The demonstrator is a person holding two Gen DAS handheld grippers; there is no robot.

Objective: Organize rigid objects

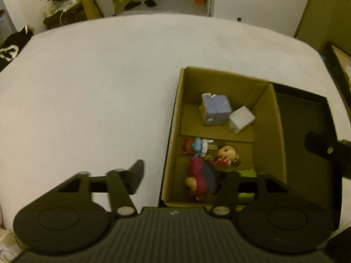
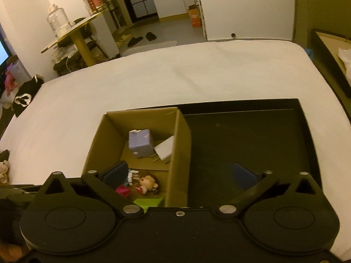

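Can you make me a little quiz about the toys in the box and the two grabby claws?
1. True or false: the white charger lies in the same part of the cardboard box as the doll with the brown hair.
2. What stands right beside the white charger? A) the purple-blue block B) a red ball C) a spoon
3. Fill in: the left gripper and the right gripper are both ____ and hold nothing.

Key: 1. False, the charger is in the far part and the doll in the near part. 2. A. 3. open.
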